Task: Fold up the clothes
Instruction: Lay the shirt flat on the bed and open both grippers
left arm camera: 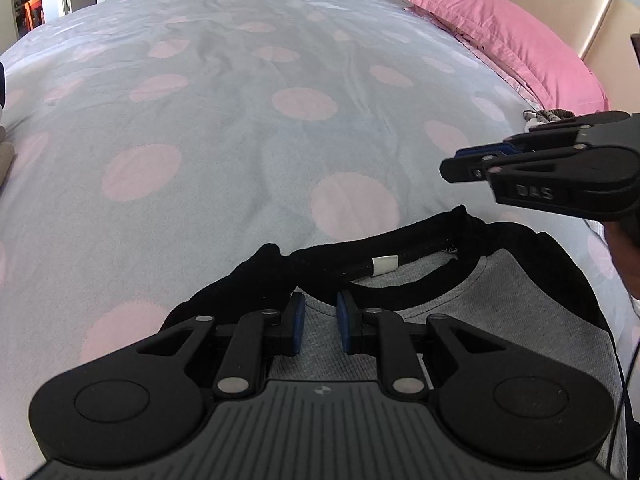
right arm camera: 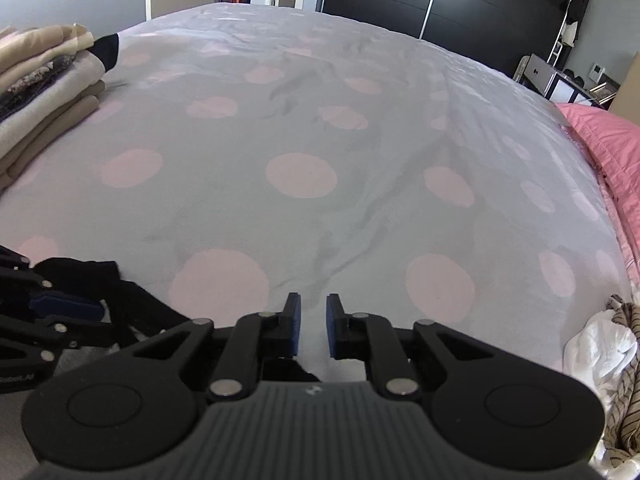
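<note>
A grey shirt with black collar and black sleeves [left arm camera: 472,312] lies flat on the bed at the near edge, collar away from me, a white label inside the neck. My left gripper [left arm camera: 321,326] is open and empty, hovering just over the shirt's collar. My right gripper [right arm camera: 313,328] is open and empty over the bedspread, to the right of the shirt; it also shows in the left wrist view [left arm camera: 472,168], above the shirt's right shoulder. The shirt's black sleeve [right arm camera: 104,296] shows at lower left in the right wrist view, beside the left gripper [right arm camera: 68,308].
The bed has a grey cover with pink dots [left arm camera: 240,140]. A pink pillow [left arm camera: 512,36] lies at the headboard on the right. A stack of folded beige and grey clothes [right arm camera: 44,92] sits at far left. A heap of unfolded clothes [right arm camera: 612,364] lies at near right.
</note>
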The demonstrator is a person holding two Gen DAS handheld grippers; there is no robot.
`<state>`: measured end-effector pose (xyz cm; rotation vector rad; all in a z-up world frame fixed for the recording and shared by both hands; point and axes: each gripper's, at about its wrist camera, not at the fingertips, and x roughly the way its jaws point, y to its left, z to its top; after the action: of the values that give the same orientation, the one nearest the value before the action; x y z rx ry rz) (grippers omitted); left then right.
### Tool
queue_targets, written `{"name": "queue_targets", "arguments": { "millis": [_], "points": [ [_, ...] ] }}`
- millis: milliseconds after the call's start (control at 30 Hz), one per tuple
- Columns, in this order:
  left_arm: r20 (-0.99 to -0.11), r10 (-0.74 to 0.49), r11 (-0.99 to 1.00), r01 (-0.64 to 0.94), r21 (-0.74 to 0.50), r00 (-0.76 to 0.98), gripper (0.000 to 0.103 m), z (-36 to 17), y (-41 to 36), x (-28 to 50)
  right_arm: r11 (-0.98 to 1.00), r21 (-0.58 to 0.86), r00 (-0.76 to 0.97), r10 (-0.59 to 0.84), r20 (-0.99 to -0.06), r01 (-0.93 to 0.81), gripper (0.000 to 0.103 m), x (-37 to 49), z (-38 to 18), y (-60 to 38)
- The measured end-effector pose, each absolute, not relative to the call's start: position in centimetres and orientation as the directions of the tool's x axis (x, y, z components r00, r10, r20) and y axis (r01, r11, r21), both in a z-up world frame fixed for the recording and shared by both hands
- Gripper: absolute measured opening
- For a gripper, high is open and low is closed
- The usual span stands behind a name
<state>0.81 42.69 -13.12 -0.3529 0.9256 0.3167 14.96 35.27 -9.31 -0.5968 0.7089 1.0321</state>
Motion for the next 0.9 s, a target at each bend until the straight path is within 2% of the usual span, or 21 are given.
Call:
{"name": "queue_targets", "arguments": {
  "millis": [67, 167, 267, 300, 333, 500, 567, 667, 767, 833, 900],
  "points": [
    [-0.815, 0.116, 0.902, -0.405, -0.153, 0.567, 0.016, -12.9, 42.6, 0.7, 0.380, -0.097, 0.310, 0.551, -0.775, -0.920, 0.016, 14.6, -9.1, 34.6],
    [-0.809, 0.125, 0.902, -0.405, -0.148, 0.574, 0.016, -12.6, 42.4, 0.5, 0.368, -0.093, 0.287, 0.516, -0.807, -0.925, 0.023, 14.0, -9.8, 33.9],
    [-0.814, 0.134, 0.898, -0.417, -0.141, 0.565, 0.016, -12.6, 42.6, 0.8, 0.381, -0.110, 0.297, 0.477, -0.827, -0.918, 0.023, 14.0, -11.5, 33.9],
    [-0.816, 0.136, 0.896, -0.422, -0.140, 0.561, 0.016, -12.5, 42.7, 0.8, 0.391, -0.114, 0.304, 0.467, -0.830, -0.913, 0.016, 14.2, -12.0, 34.0],
    [-0.816, 0.140, 0.894, -0.425, -0.140, 0.562, 0.016, -12.5, 42.8, 0.8, 0.405, -0.104, 0.302, 0.463, -0.833, -0.908, 0.001, 14.5, -12.5, 34.1],
    [-0.819, 0.197, 0.887, -0.454, -0.086, 0.540, 0.017, -12.2, 43.4, 0.4, 0.504, -0.057, 0.347, 0.504, -0.791, -0.862, 0.000, 16.6, -11.4, 34.0],
    [-0.814, 0.205, 0.874, -0.476, -0.097, 0.543, 0.016, -11.9, 44.0, -0.1, 0.527, -0.036, 0.348, 0.506, -0.789, -0.849, 0.006, 17.5, -10.8, 33.9],
    [-0.802, 0.212, 0.865, -0.489, -0.111, 0.558, 0.016, -11.0, 44.2, -1.2, 0.532, -0.012, 0.337, 0.520, -0.785, -0.847, 0.006, 18.2, -9.7, 32.8],
    [-0.798, 0.247, 0.870, -0.489, -0.068, 0.550, 0.017, -9.9, 43.6, -2.5, 0.521, -0.005, 0.330, 0.534, -0.778, -0.854, 0.011, 18.1, -8.8, 30.8],
    [-0.793, 0.267, 0.875, -0.483, -0.039, 0.547, 0.017, -8.9, 42.9, -3.8, 0.518, -0.015, 0.340, 0.540, -0.770, -0.855, 0.029, 17.7, -8.2, 28.8],
    [-0.792, 0.275, 0.875, -0.484, -0.029, 0.545, 0.017, -7.9, 42.0, -5.1, 0.517, -0.029, 0.356, 0.547, -0.758, -0.855, 0.031, 17.1, -7.5, 26.6]
  ]
}}
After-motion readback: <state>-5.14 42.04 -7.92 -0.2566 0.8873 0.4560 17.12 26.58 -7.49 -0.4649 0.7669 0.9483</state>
